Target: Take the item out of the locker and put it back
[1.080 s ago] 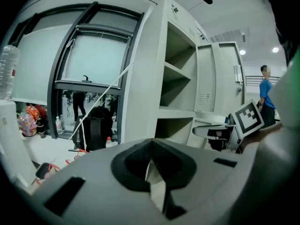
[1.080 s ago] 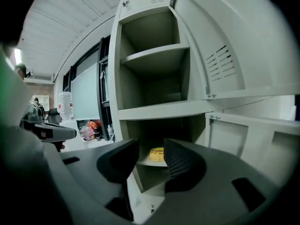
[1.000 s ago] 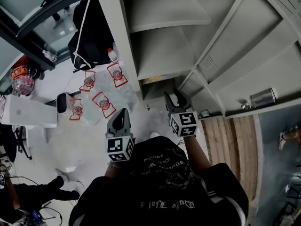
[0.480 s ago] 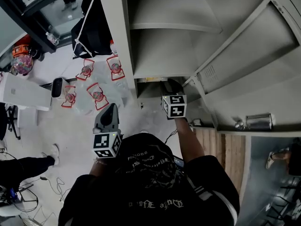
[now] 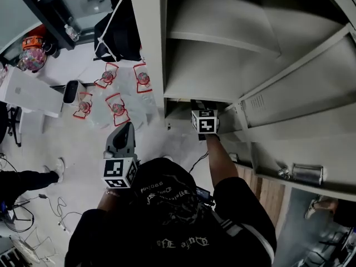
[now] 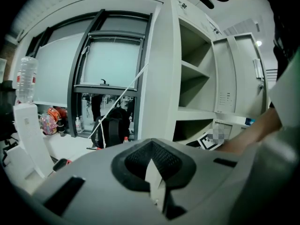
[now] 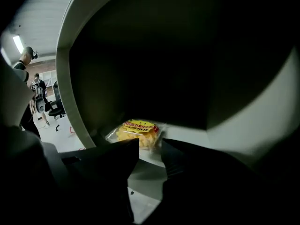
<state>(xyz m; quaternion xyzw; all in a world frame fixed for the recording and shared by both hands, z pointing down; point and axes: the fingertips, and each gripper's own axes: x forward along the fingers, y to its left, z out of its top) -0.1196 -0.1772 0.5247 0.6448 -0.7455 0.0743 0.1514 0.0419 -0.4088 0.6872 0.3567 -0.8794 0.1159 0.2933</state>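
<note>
The right gripper reaches into the locker with its jaws apart. The yellow snack packet lies just beyond their tips, not gripped (it rests on the compartment floor). The left gripper hangs outside the locker, jaws together and empty

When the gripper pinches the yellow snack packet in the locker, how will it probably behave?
The yellow snack packet looks small and puffy, so probably light. Its glossy clear wrapper may slip and crumple. The contents seem crisp, so likely fragile.
</note>
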